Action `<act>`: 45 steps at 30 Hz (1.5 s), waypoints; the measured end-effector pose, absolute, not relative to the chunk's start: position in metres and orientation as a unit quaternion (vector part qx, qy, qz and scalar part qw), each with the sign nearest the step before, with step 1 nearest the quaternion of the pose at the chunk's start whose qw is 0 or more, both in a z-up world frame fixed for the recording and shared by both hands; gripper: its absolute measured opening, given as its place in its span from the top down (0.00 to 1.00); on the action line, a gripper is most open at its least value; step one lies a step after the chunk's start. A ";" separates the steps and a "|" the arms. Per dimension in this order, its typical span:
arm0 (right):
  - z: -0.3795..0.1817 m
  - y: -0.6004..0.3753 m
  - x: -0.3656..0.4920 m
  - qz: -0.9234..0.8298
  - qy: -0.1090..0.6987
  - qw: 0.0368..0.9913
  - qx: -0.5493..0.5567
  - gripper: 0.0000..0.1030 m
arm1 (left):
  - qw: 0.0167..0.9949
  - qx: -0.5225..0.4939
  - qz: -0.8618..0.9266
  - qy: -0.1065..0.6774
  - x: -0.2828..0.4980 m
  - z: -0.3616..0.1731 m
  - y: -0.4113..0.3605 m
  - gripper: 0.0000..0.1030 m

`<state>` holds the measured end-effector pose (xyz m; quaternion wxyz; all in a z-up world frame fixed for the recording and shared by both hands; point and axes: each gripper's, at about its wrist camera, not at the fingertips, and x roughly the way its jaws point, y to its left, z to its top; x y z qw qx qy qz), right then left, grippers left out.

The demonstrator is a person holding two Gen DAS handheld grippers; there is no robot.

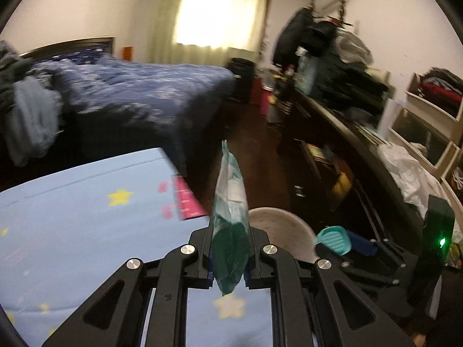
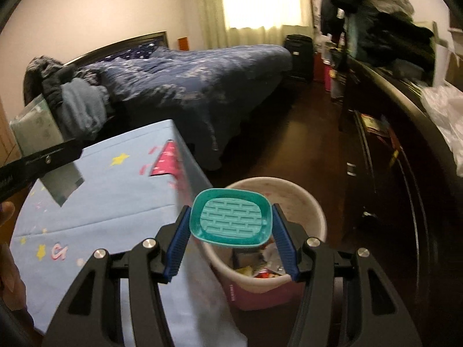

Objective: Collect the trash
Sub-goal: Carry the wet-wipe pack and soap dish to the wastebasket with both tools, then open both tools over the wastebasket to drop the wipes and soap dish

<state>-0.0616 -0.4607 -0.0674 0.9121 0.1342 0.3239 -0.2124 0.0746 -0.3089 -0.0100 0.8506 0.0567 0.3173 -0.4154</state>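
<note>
Now, left gripper [image 1: 228,257]: clamps upright green wrapper [image 1: 230,217].
Right gripper [image 2: 231,231]: grips teal dish [image 2: 231,220] over bin [image 2: 317,217].
Bin contents: partly hidden.

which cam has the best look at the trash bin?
Right wrist: the trash bin shows its open rim and the litter inside, just past the teal tray. Left wrist shows only a bit of rim behind the gripper and its green packet.
</note>
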 end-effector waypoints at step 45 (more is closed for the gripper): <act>-0.103 -0.511 -0.048 -0.223 0.316 0.905 0.176 0.18 | 0.901 0.113 -0.323 0.266 0.085 -0.018 -0.328 0.04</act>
